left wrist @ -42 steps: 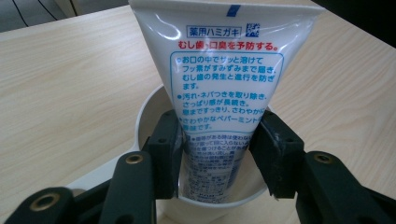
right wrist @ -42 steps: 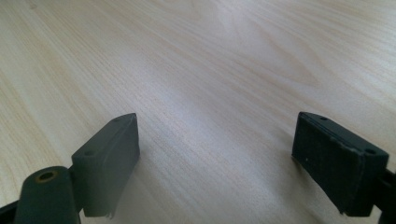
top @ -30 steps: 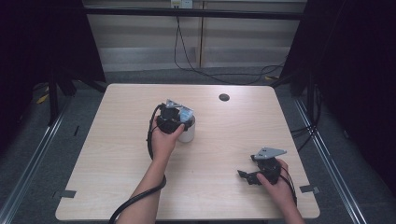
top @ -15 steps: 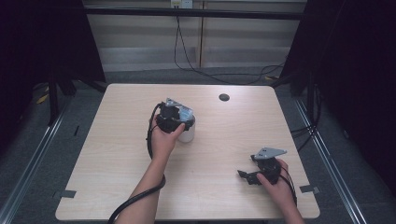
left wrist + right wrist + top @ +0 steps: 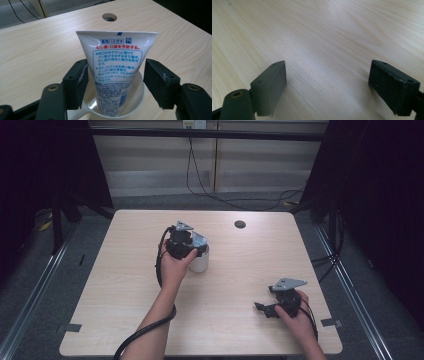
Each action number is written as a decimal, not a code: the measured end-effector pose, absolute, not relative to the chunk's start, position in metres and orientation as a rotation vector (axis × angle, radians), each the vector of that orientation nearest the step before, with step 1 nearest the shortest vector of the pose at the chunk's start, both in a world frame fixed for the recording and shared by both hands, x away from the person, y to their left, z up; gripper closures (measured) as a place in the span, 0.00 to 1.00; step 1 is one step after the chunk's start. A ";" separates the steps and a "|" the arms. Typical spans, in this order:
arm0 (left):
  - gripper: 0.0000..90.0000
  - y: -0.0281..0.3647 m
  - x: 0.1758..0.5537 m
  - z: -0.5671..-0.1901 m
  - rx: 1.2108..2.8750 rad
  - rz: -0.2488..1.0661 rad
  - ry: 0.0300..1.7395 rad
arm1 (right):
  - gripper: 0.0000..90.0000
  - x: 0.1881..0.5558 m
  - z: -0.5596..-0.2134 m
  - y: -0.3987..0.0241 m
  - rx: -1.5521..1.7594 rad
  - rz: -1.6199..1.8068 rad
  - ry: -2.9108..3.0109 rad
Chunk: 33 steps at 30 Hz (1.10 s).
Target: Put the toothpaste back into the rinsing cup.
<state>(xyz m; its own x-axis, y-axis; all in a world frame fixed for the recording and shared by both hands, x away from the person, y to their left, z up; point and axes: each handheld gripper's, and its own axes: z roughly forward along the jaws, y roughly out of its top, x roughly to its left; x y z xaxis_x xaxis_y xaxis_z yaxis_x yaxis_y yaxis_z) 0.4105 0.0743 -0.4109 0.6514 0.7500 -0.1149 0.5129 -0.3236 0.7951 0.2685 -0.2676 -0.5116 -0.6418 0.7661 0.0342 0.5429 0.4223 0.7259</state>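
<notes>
With its jaws just spread, left gripper [image 5: 113, 82] has released white plastic toothpaste tube [image 5: 116, 65], now standing cap-down inside white cup [image 5: 136, 100]; right gripper [image 5: 328, 87] rests open.

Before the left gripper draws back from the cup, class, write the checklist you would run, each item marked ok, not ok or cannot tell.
1. White toothpaste tube stands in the white plastic cup: ok.
2. Left gripper jaws, just opened, clear of the tube on both sides: ok.
3. Tube's cap end resting on the cup's bottom: cannot tell.
4. Cup upright on the light wooden table: ok.
5. Right gripper open, apart from the cup: ok.
</notes>
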 end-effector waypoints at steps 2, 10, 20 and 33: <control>0.40 0.075 0.410 -0.410 2.008 0.345 0.985 | 0.16 0.269 -0.512 -0.268 1.131 1.048 2.379; 0.34 0.080 0.408 -0.406 2.002 0.345 0.984 | 0.16 0.269 -0.512 -0.268 1.131 1.044 2.378; 0.28 0.088 0.407 -0.403 2.000 0.322 0.981 | 0.16 0.268 -0.511 -0.267 1.134 1.042 2.378; 0.22 0.096 0.404 -0.398 1.994 0.294 0.970 | 0.16 0.268 -0.511 -0.267 1.134 1.041 2.378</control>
